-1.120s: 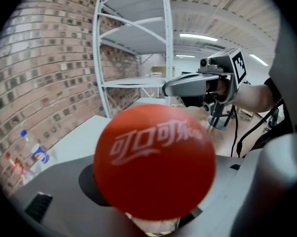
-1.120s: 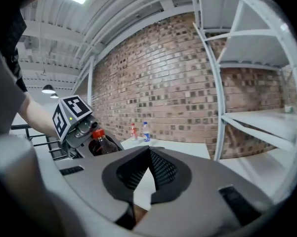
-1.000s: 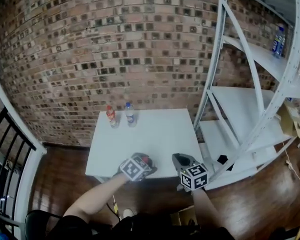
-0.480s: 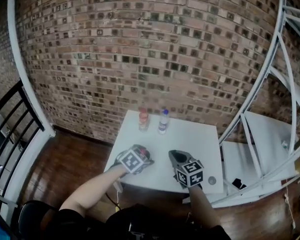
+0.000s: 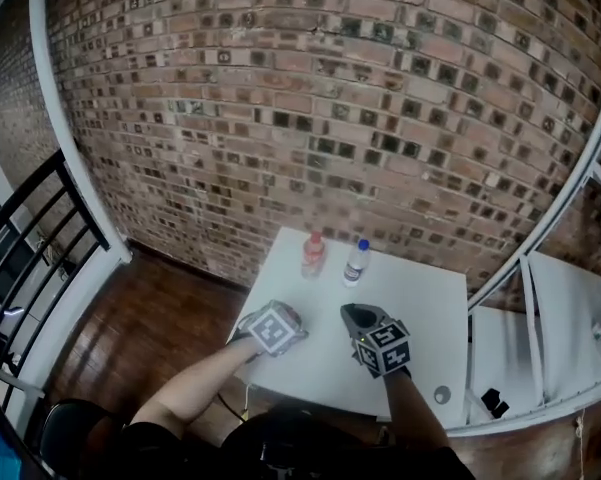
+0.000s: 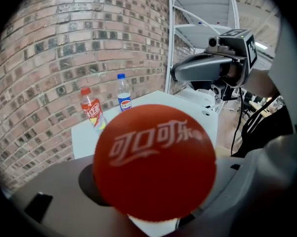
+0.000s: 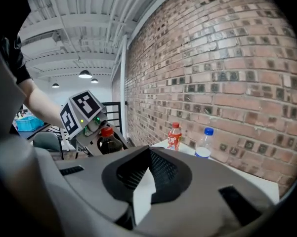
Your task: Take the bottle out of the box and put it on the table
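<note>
The left gripper [image 5: 277, 319] is clamped on a cola bottle [image 6: 154, 161]: its own view is filled by the bottle's round, smooth red cap with white script, seated between the grey moulded jaws, and the right gripper view shows the dark, glossy body below that cap. The bottle is therefore in the left gripper's hold, over the near left part of the table [image 5: 420, 303]; whether its base touches the top cannot be told. The right gripper [image 7: 148, 154] has its jaws drawn together at the tips, ribbed black pads facing each other, with nothing between them. Both grippers are held side by side in front of the person, pointing forward and tilted downward, each forearm [image 5: 195, 393] reaching out from the body. The table top is flat, matt white and square-edged. At its far edge, near the brick wall [image 5: 280, 98], stand a red-capped bottle [image 5: 313, 255] with a red label and a blue-capped bottle [image 5: 356, 262] of clear plastic, upright, just beside each other and well apart from both grippers. The stretch of top between grippers and bottles is bare. White metal shelving [image 5: 570, 318] stands close to the table's right side; a black railing [image 5: 30, 238] stands well off to the left over dark wood floor [image 5: 150, 318].
</note>
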The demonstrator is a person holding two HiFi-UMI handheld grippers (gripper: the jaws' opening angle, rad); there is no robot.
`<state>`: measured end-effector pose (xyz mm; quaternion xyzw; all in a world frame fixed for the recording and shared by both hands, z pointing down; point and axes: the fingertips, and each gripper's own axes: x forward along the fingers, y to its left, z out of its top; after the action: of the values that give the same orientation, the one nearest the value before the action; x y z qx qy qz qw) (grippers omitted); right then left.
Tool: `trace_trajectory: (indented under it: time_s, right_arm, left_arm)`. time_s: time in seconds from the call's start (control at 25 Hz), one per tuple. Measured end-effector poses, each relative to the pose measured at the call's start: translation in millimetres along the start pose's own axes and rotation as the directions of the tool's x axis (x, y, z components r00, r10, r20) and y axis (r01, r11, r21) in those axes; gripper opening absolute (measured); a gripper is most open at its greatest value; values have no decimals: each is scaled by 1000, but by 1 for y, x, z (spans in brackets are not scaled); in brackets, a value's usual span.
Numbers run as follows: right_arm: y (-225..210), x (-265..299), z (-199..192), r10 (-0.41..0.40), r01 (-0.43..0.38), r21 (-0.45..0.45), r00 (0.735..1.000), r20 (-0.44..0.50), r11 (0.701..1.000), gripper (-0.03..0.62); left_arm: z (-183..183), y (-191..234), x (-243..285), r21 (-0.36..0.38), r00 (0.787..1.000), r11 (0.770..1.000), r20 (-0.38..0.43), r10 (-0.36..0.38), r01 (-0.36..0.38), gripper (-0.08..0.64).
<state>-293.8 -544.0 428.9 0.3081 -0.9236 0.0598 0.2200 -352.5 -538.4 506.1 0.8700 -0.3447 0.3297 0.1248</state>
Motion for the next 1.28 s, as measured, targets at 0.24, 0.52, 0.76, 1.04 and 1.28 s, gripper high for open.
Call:
trace_trajectory:
  time_s: [0.24, 0.52, 0.76, 1.04, 1.28]
  right_arm:
    - [-17, 39, -17, 65, -64, 16, 997, -46, 998, 2]
    - [-35, 56, -38, 95, -91, 57, 992, -79, 994, 2]
    - [-40, 63, -47, 108, -102, 76, 990, -93, 992, 2]
    - [-50, 64, -52, 99, -90, 82, 989, -110, 993, 2]
    - [-49, 68, -52, 91, -84, 65, 989, -114, 994, 2]
  left_arm:
    - [-21, 40, 28, -63, 997, 996, -56, 53, -57, 313]
    - [-39, 63, 59, -84, 991, 993, -114, 76, -86, 311]
    - [-46, 64, 76, -66, 986, 995, -154, 69, -80, 311]
    - [-52, 61, 86, -56, 987, 996, -149, 67, -76, 311]
    - [-51, 64, 90, -39, 988, 996, -139, 73, -79, 313]
